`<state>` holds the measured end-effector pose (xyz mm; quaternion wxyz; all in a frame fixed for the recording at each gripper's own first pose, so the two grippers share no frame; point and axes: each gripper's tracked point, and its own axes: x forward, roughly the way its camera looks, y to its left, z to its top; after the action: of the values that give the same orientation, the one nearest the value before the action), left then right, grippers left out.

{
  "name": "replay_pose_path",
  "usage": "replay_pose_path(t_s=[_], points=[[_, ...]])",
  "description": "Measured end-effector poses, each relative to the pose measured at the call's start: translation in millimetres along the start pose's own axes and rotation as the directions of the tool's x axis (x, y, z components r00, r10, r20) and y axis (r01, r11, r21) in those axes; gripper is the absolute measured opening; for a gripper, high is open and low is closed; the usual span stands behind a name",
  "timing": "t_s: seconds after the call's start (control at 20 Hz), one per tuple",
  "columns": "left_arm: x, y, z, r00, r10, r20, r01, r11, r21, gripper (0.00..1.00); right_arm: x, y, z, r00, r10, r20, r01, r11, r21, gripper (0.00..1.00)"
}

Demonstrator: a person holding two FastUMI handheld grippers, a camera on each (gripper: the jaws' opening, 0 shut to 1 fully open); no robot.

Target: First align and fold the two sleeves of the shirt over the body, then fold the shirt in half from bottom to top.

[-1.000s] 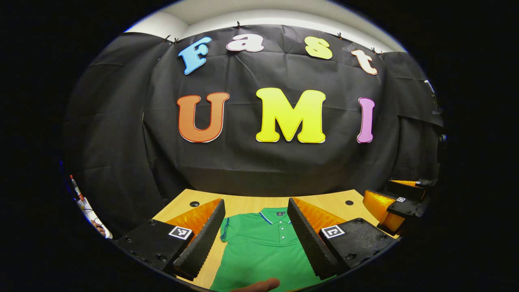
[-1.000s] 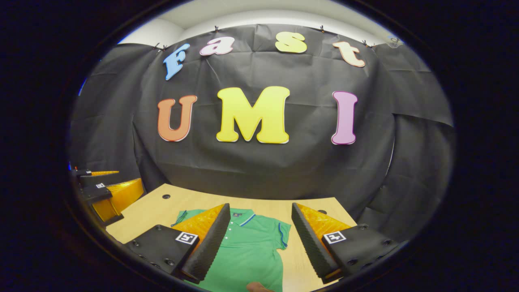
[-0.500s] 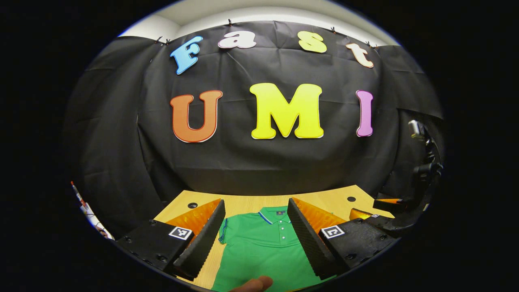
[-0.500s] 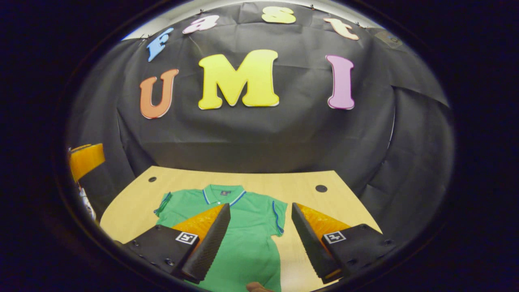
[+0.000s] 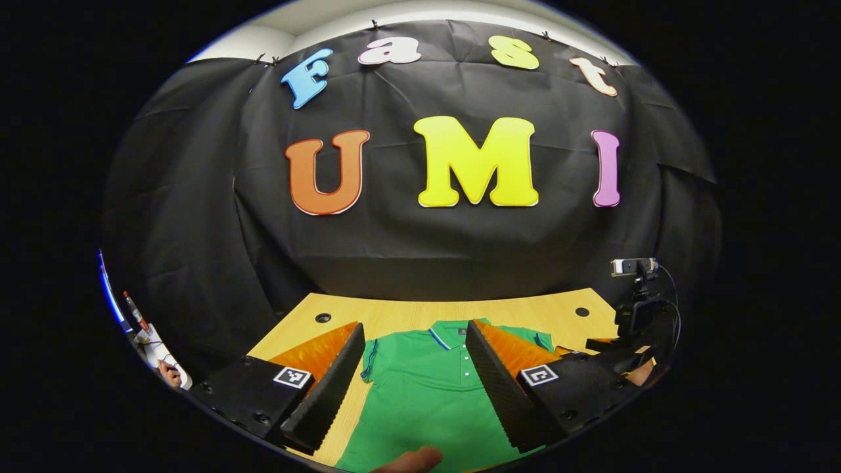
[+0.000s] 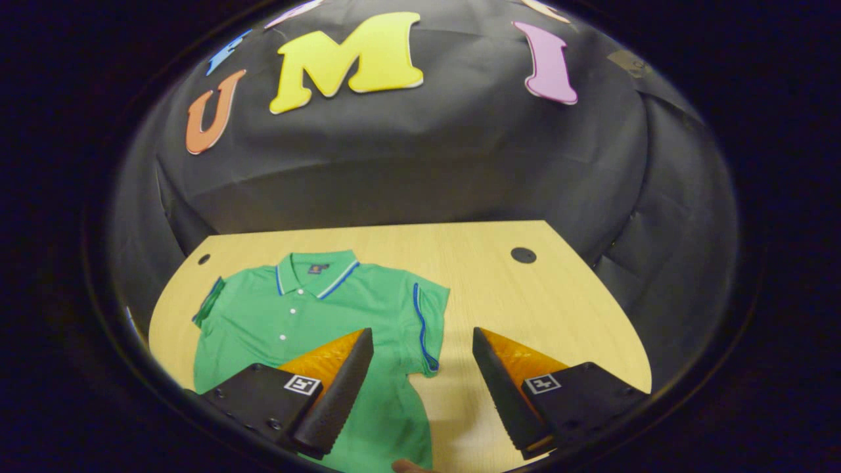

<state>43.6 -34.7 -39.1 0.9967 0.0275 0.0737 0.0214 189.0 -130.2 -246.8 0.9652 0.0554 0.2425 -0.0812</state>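
Observation:
A green polo shirt (image 6: 315, 315) with blue trim lies flat and face up on the wooden table (image 6: 525, 295), collar toward the wall. Its right sleeve (image 6: 427, 322) lies spread out, as does its left sleeve (image 6: 209, 303). My right gripper (image 6: 422, 368) hovers open over the table, its gap just in front of the right sleeve's hem. In the left gripper view the shirt (image 5: 427, 401) lies under my open left gripper (image 5: 415, 374), whose fingers frame the collar and the left sleeve (image 5: 368, 361). The right gripper (image 5: 608, 351) and its hand appear at the right edge.
Round cable holes (image 6: 523, 255) sit near the table's far corners. A small camera on a stand (image 5: 634, 289) with cables stands at the table's right side. A fingertip (image 5: 410, 460) shows at the bottom edge. Bare wood lies right of the shirt.
The right gripper has risen and tipped downward, so the whole shirt and more table came into its view. The left gripper shifted slightly; the right gripper moved lower in its view.

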Motion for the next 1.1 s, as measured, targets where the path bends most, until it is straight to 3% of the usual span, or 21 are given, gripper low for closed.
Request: replay_pose_path(t_s=[0.3,0.6,0.85,0.95,1.0,1.05,1.1], points=[[-10,8,-21,0.995,0.071,-0.066,-0.069,0.997,0.034,0.99,63,-7,-14,0.999,-0.007,-0.047,0.003,0.996,-0.092,0.96],[-16,-3,-51,0.988,0.087,-0.128,-0.085,0.996,0.021,1.0,86,-14,-21,0.997,-0.007,-0.08,0.002,0.998,-0.057,0.94],[-18,1,-55,0.986,0.103,-0.13,-0.102,0.995,0.019,1.0,86,-4,-29,0.994,0.035,-0.105,-0.041,0.998,-0.05,0.46],[-19,0,-59,0.985,0.105,-0.135,-0.103,0.994,0.021,1.0,88,-1,-35,0.992,0.053,-0.117,-0.061,0.996,-0.064,0.45],[-19,1,-63,0.984,0.108,-0.14,-0.105,0.994,0.026,1.0,87,-7,-34,0.992,0.022,-0.122,-0.031,0.997,-0.073,0.46],[-20,3,-64,0.983,0.11,-0.143,-0.107,0.994,0.031,1.0,90,-6,-34,0.992,0.026,-0.124,-0.033,0.998,-0.055,0.09],[-22,4,-65,0.983,0.115,-0.145,-0.111,0.993,0.036,1.0,91,-4,-34,0.992,0.028,-0.122,-0.033,0.999,-0.042,0.1]])
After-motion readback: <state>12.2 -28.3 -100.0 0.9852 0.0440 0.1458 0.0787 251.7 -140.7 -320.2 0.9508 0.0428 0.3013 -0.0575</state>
